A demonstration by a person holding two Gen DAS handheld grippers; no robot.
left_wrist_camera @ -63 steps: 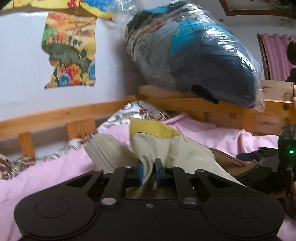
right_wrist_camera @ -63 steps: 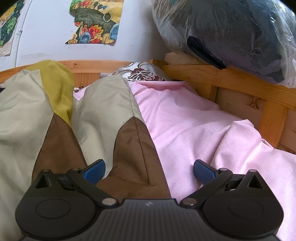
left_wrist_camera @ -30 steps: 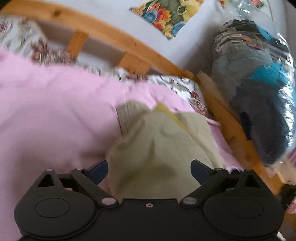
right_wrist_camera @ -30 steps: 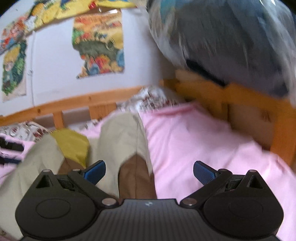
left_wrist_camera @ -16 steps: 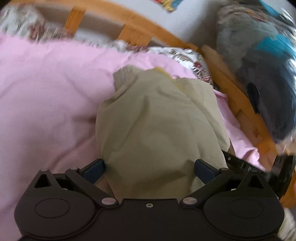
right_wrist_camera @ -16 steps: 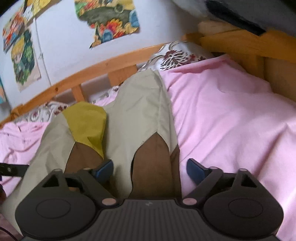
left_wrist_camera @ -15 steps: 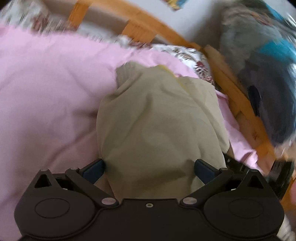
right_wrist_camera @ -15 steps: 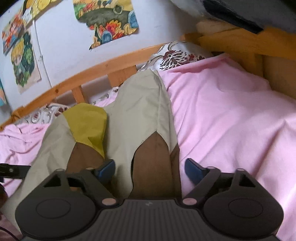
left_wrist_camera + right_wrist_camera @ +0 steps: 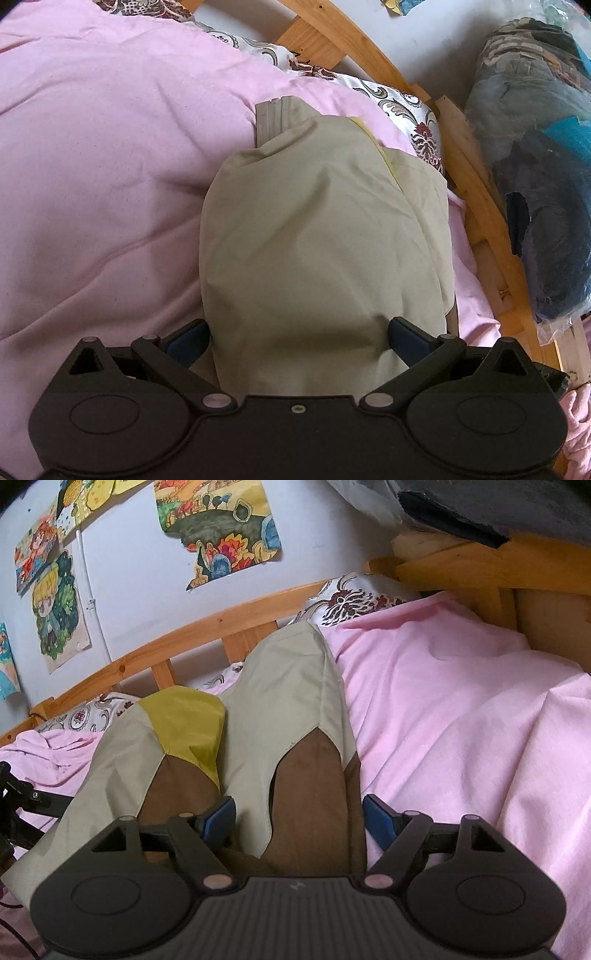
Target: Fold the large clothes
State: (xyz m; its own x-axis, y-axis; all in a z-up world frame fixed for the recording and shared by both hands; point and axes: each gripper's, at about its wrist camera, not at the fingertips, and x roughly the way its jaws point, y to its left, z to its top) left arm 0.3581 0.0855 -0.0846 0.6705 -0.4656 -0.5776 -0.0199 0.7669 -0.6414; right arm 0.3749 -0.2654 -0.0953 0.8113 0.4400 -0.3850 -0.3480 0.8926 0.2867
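- While your left gripper (image 9: 297, 341) hangs over the garment (image 9: 321, 236), its blue pads (image 9: 186, 339) stand spread wide on either side of the beige bundle and clamp nothing.
- Between those pads the beige cloth runs straight ahead of you as a rounded heap, with a ribbed cuff (image 9: 275, 118) at its far end and a thin yellow edge (image 9: 373, 142) showing on the right of the heap.
- Your right gripper (image 9: 299, 818) is also parted, somewhat less widely; a brown panel (image 9: 310, 794) of the garment lies between its fingers, and neither pad visibly presses on it.
- Ahead of that gripper, beige sleeves reach away from you, and a yellow patch (image 9: 184, 723) sits to the left of the brown panel.
- Under everything lies a pink sheet (image 9: 461, 716), spreading to the left of your left gripper and to the right of your right one.
- Beyond the cloth you have a patterned pillow (image 9: 351, 600), a wooden bed frame (image 9: 207, 627), a plastic bag of clothes (image 9: 535, 155) on the right, and drawings (image 9: 218, 528) on the wall.
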